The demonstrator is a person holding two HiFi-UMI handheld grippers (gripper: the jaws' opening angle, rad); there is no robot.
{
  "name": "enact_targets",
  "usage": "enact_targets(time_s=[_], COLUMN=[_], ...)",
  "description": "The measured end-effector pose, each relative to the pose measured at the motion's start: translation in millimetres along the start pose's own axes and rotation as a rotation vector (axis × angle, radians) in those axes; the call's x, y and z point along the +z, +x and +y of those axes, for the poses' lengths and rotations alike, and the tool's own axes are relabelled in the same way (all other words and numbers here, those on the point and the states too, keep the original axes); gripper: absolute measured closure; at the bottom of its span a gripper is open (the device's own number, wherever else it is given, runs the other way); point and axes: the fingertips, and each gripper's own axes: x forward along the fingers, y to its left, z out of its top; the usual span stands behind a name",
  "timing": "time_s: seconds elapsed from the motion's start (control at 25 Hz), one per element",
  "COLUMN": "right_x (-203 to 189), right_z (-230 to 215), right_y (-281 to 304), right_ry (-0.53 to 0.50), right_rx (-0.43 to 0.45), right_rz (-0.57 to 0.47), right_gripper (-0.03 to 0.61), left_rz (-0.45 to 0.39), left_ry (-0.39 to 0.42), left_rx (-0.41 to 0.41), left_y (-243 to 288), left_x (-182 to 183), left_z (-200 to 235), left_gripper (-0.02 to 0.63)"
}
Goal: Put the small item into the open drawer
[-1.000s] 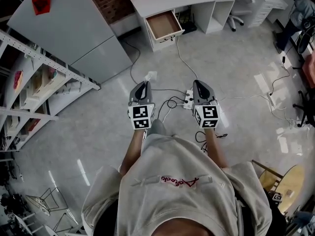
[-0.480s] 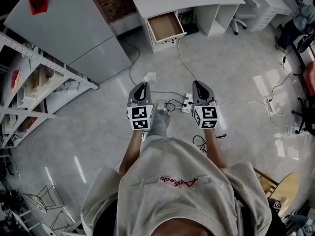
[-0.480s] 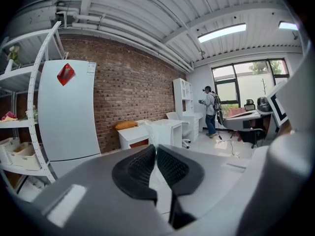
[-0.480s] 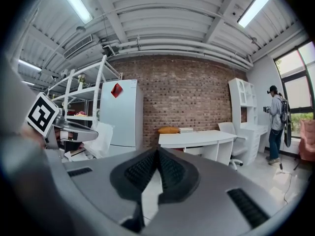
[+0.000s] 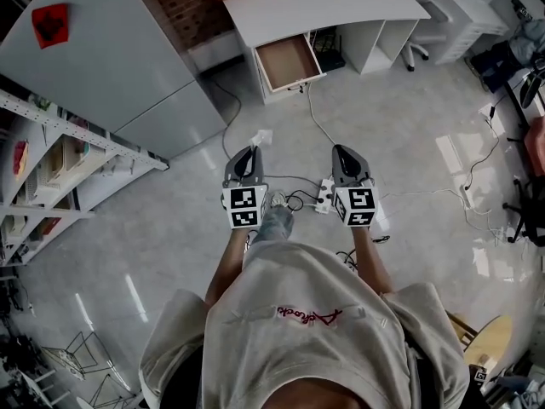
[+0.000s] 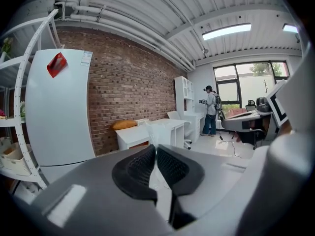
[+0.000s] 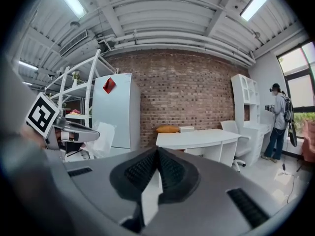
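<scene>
My left gripper (image 5: 249,150) is shut on a small clear plastic packet (image 5: 260,135), whose thin top sticks up past the pressed pads (image 6: 156,137). My right gripper (image 5: 340,150) is held level beside it, shut with nothing between its pads (image 7: 157,151). Both hang over the floor, well short of the open wooden drawer (image 5: 288,61) that stands pulled out of the white desk (image 5: 332,5) ahead. In the right gripper view the left gripper and its packet (image 7: 102,137) show at the left, with the desk (image 7: 197,137) straight ahead.
A grey fridge (image 5: 111,58) and a white shelf rack (image 5: 60,156) stand to the left. A power strip (image 5: 324,196) and cables (image 5: 298,181) lie on the floor under my hands. An office chair (image 5: 410,32) is right of the desk. A person stands far off (image 6: 211,113).
Both grippers have travelled forward toward the desk; the drawer and desk now sit closer and lower in the head view. The left gripper's hold on the packet is unchanged.
</scene>
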Motion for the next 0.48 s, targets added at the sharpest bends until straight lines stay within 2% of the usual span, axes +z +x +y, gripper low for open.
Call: enact_targets(time_s=[0.48], right_x=[46.1], right_z=[-27.9], right_y=[135.0], right_ry=[-0.015], right_rx=[-0.013], right_rz=[-0.003], right_gripper=[0.566], left_rz=[-0.004], left_ry=[-0.012], left_rx=[-0.010], left_y=[117.2], left_x=[40.2], left_z=[81.1], left_gripper=[0.595])
